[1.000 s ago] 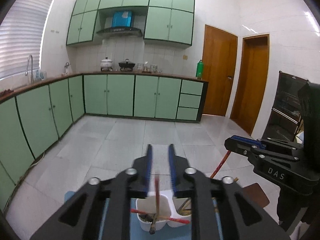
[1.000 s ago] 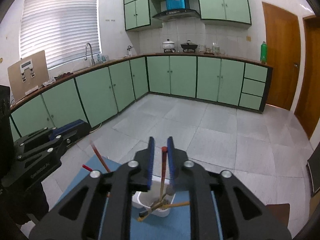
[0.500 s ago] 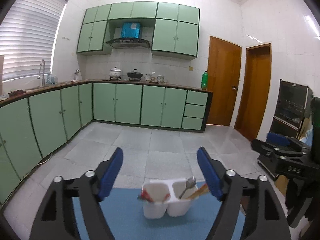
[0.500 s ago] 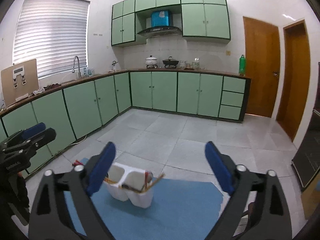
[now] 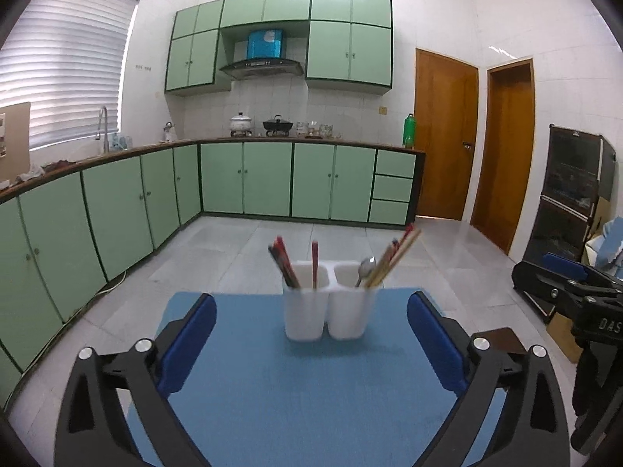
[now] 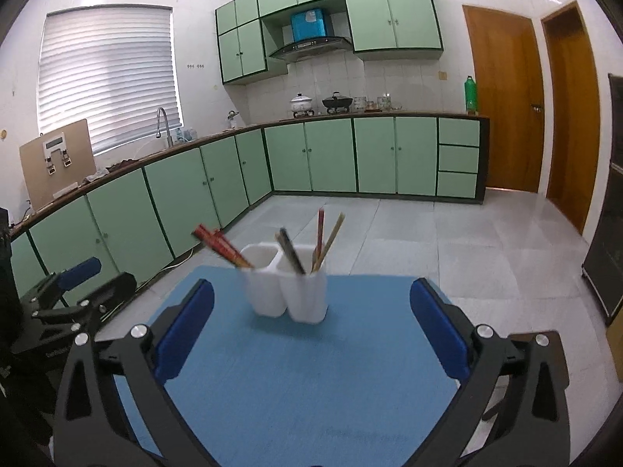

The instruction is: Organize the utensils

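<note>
The left claw is spread wide and holds nothing; the right claw is likewise spread wide and empty. Both hover over the blue mat on the tabletop. The white two-cell holder stands upright on the mat's far part, straight ahead of the left claw and ahead, slightly left of centre, of the right claw. Neither claw is clearly nearer. In the left wrist view, red chopsticks stand in the left cell; a spoon and light chopsticks lean right in the right cell. All long axes run near vertical. No loose utensil is visible, so sorting appears finished. Legible writing: "DAS" on the right claw body.
</note>
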Available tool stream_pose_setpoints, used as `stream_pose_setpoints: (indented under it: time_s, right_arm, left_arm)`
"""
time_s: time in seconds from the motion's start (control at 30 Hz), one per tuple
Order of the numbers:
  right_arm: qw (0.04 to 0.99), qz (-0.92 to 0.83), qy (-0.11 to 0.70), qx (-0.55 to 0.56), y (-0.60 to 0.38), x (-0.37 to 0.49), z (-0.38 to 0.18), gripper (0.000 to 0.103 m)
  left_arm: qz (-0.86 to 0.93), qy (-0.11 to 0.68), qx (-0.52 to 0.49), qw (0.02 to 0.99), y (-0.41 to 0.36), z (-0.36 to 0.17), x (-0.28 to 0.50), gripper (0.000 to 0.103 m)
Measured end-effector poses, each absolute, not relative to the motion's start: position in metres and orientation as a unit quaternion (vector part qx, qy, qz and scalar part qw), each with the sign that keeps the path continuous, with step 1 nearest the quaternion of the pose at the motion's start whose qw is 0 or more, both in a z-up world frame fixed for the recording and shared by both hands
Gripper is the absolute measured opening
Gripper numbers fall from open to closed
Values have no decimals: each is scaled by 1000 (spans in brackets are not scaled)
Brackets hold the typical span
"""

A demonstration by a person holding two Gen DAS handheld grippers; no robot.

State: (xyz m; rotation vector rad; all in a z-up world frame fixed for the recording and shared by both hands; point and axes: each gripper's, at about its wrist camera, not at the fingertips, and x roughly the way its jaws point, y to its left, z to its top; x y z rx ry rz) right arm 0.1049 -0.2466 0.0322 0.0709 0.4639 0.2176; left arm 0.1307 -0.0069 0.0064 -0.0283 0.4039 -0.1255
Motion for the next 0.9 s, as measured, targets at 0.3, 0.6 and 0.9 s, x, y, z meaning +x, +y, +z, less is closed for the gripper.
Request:
stream_pose_setpoints:
  time_s: [0.3, 0.6, 0.9]
  right_arm:
    - [967, 96, 237, 6, -230, 61, 15, 98]
    - [969, 99, 226, -23, -219, 42, 19, 98]
    - [970, 103, 218, -24, -214, 34, 24, 98]
  left_arm:
    - [-58, 201, -11, 978, -7, -3, 90, 97]
    - [-54, 188, -13, 981, -2, 1, 65, 97]
    - [-57, 174, -6, 983, -4, 5, 50, 97]
